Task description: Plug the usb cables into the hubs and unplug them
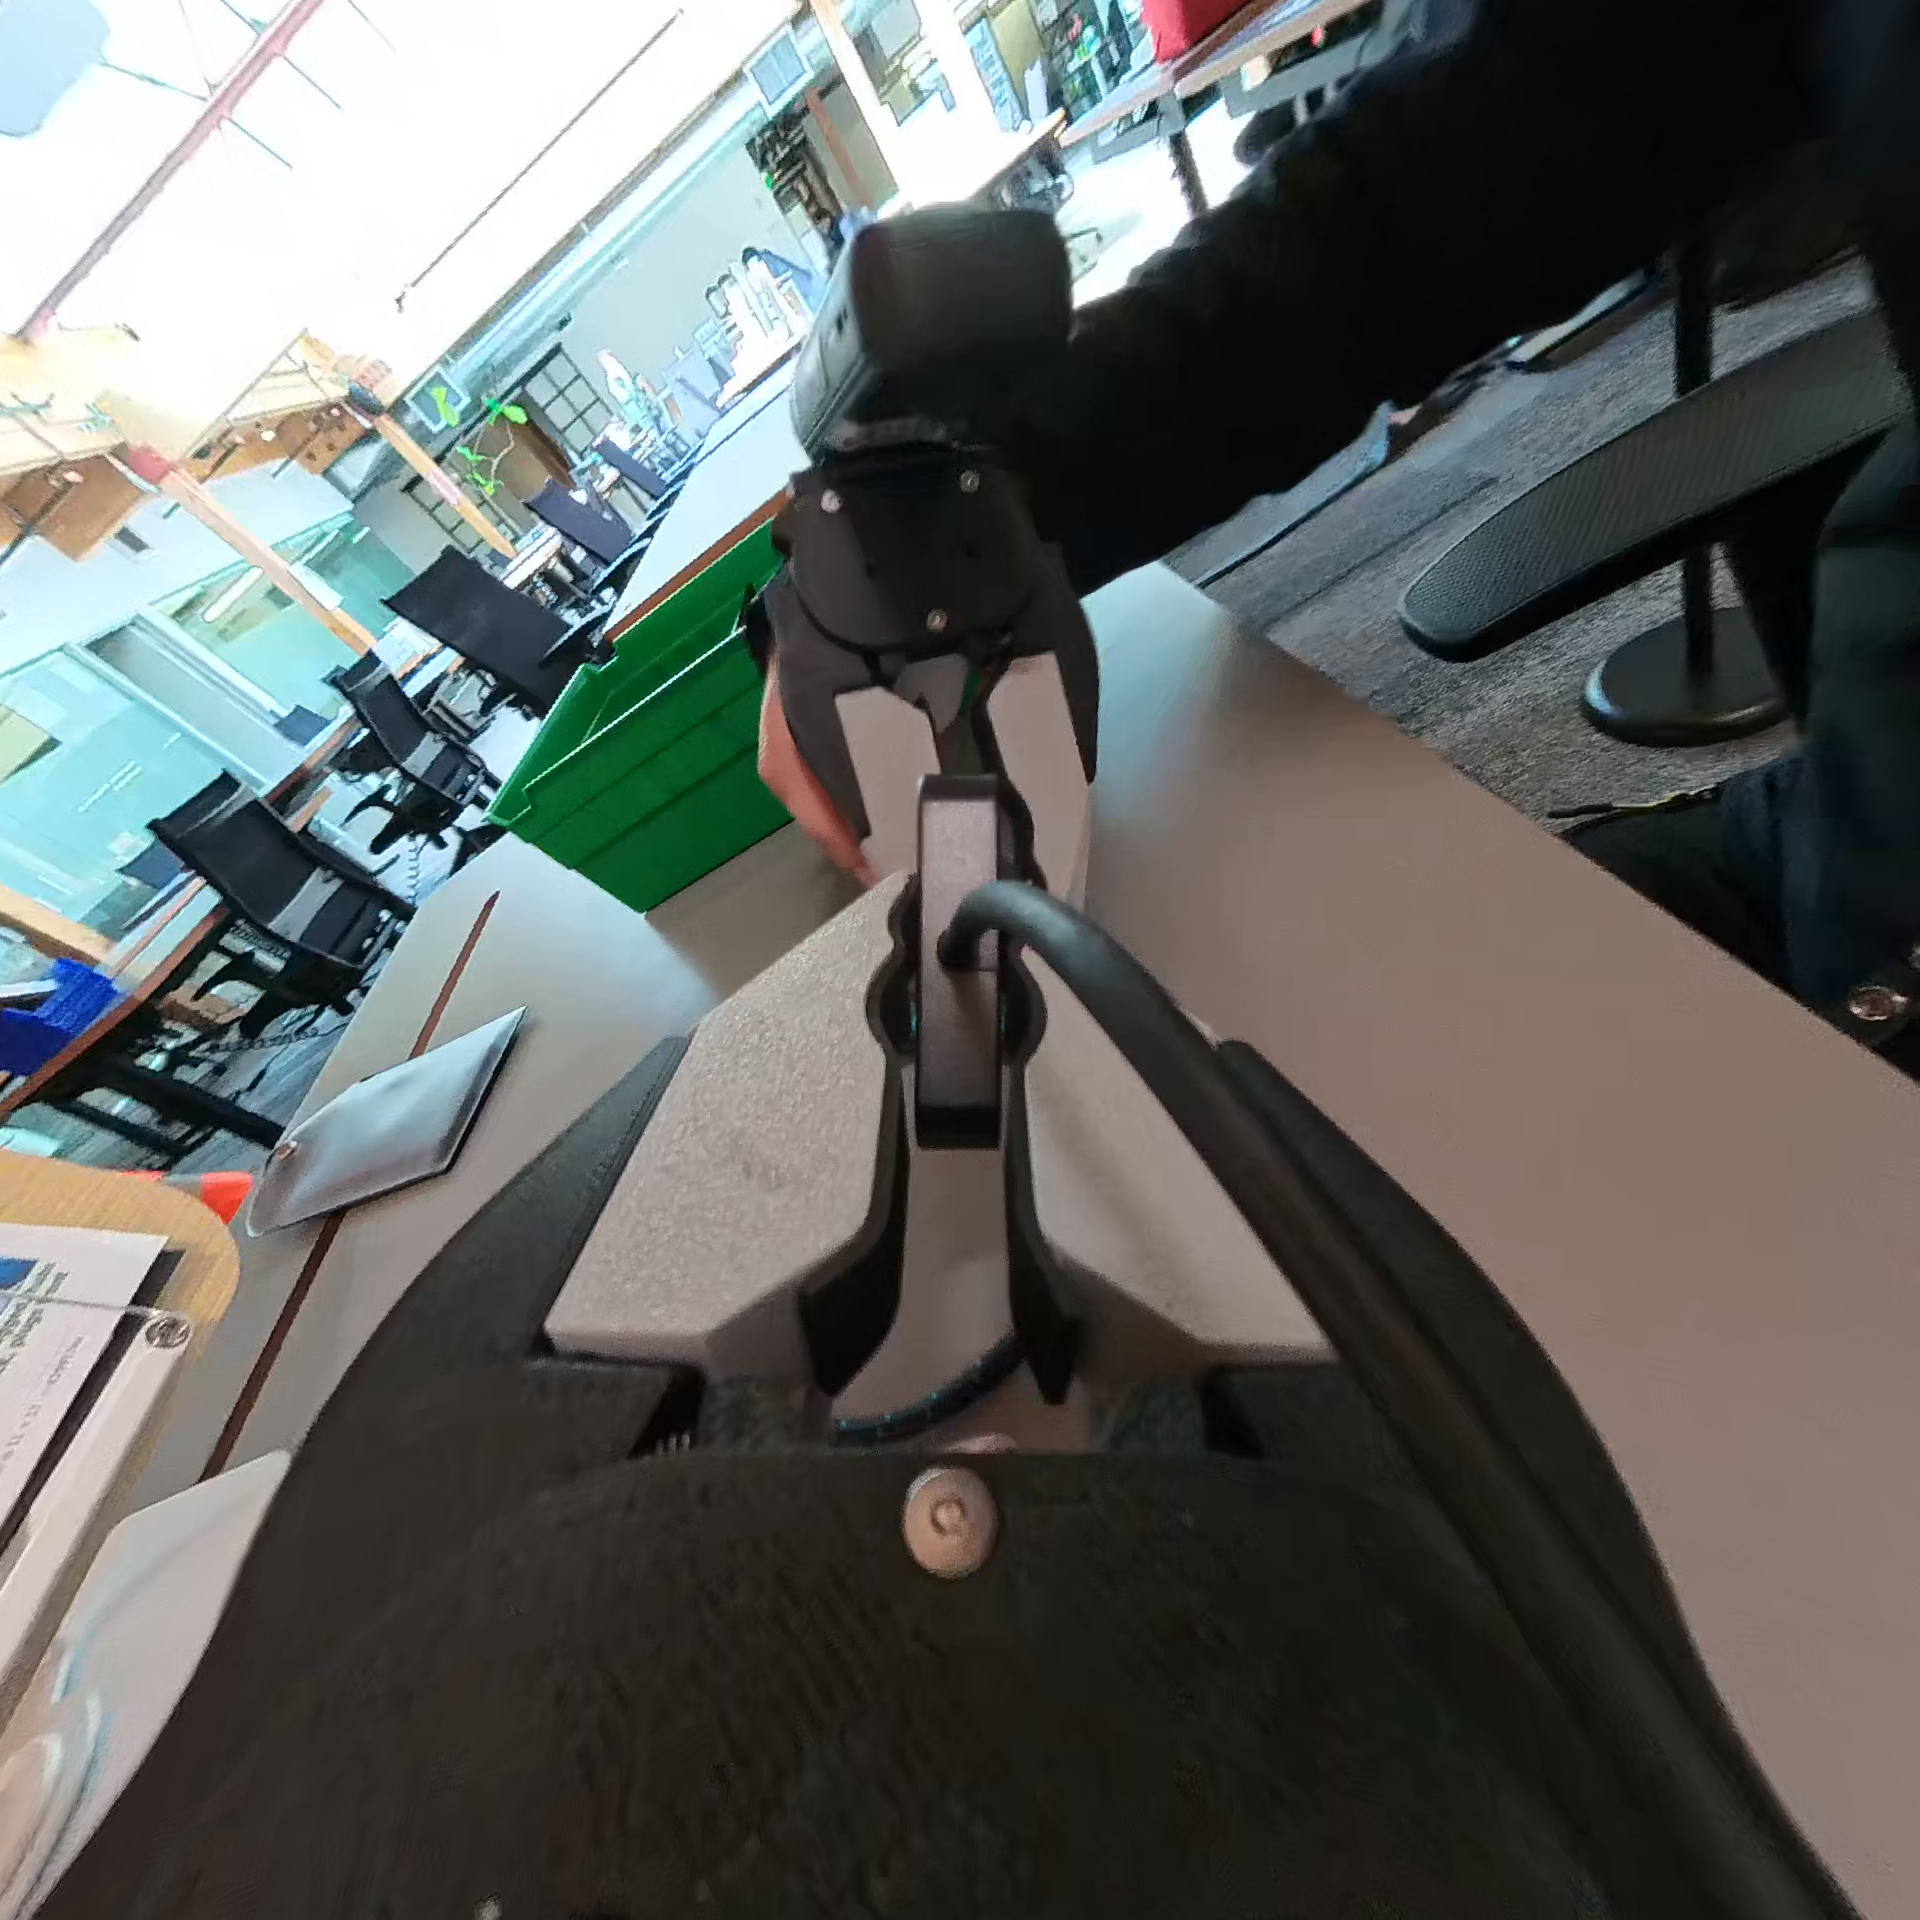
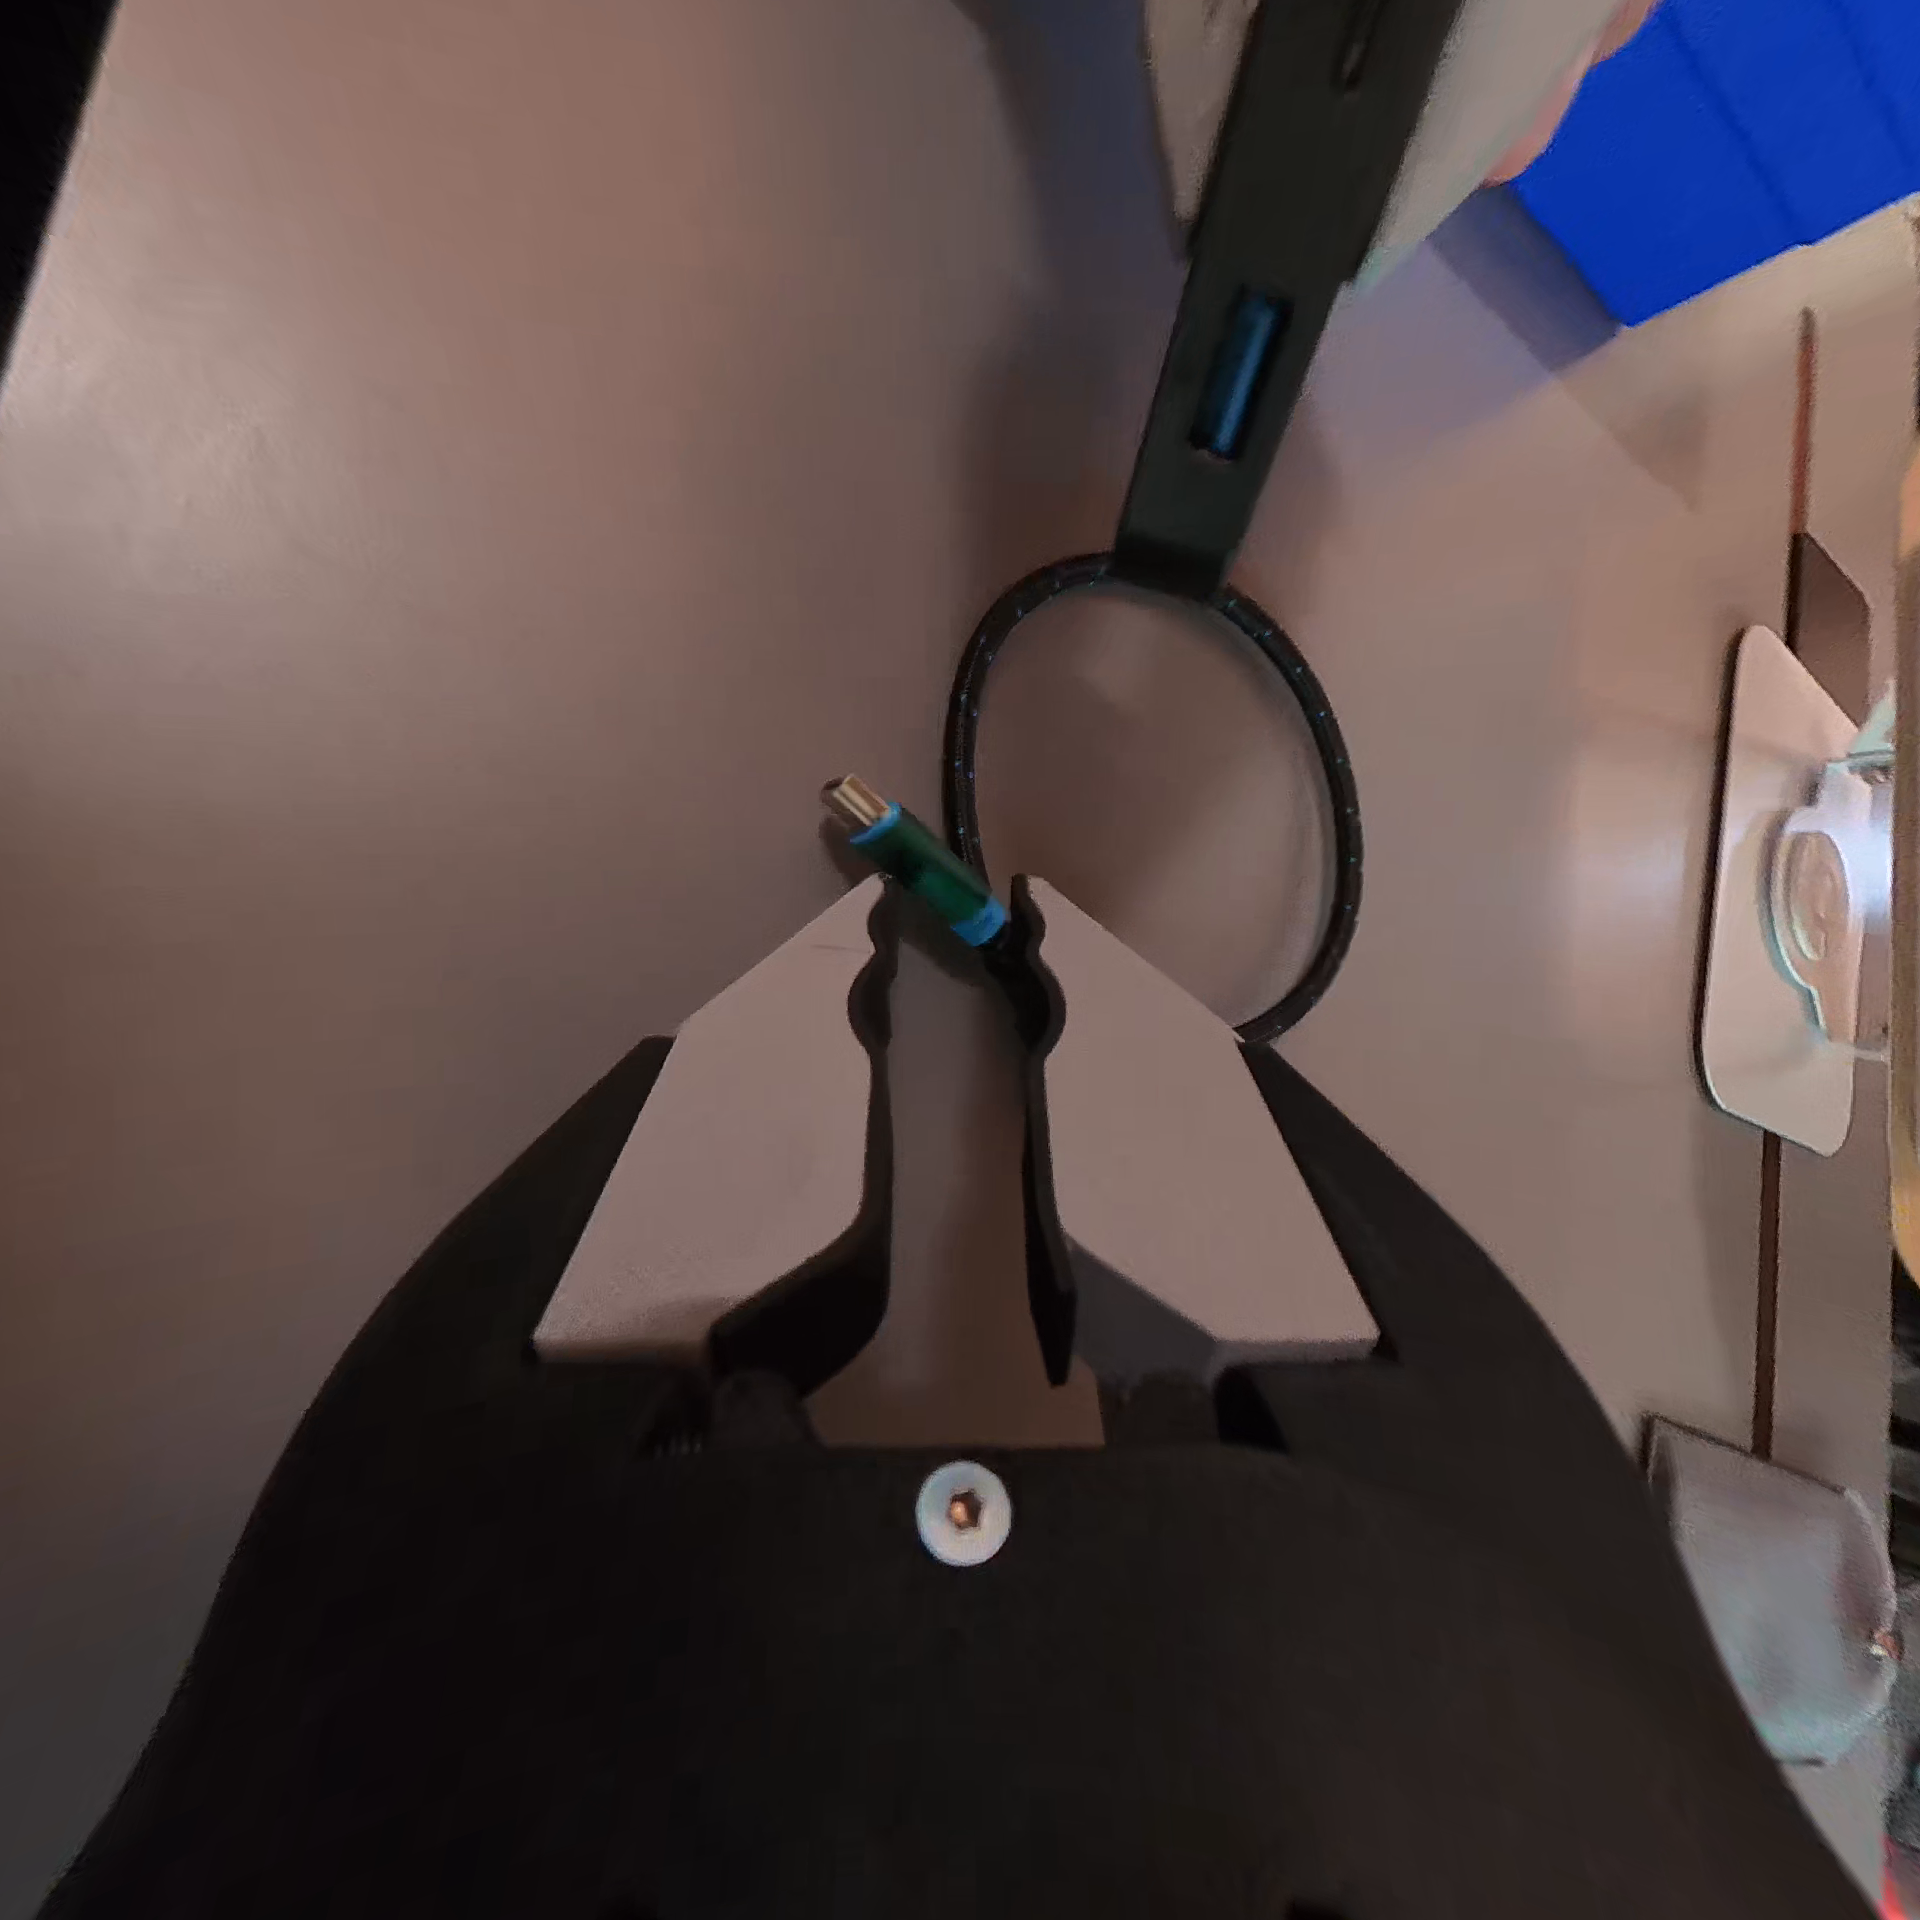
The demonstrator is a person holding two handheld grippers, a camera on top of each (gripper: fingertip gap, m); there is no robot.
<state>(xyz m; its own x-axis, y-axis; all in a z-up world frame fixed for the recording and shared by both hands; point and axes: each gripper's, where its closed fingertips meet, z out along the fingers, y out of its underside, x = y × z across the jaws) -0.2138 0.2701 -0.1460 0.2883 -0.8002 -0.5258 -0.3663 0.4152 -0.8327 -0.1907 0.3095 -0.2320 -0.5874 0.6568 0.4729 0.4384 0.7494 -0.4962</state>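
Note:
My left gripper (image 1: pixel 961 904) is shut on a flat black hub (image 1: pixel 956 997), held edge-up above the grey table (image 1: pixel 1351 987), with its black cable (image 1: pixel 1143 987) curving back towards me. In the right wrist view the hub (image 2: pixel 1184 509) hangs from above and shows a blue port (image 2: pixel 1236 374). Its braided cable (image 2: pixel 1330 790) loops down to a green and blue plug (image 2: pixel 914 868) with a metal tip. My right gripper (image 2: pixel 951 888) pinches that plug slantwise between its tips. In the left wrist view the right gripper (image 1: pixel 971 810) points down at the hub's far end.
A green bin (image 1: pixel 665 769) stands behind the right gripper. A metal plate (image 1: pixel 395 1122) lies on the table to the left and also shows in the right wrist view (image 2: pixel 1766 894). A blue box (image 2: pixel 1714 156), an orange cone (image 1: pixel 223 1190), office chairs (image 1: pixel 281 883) and a dark sleeve (image 1: pixel 1351 364) are around.

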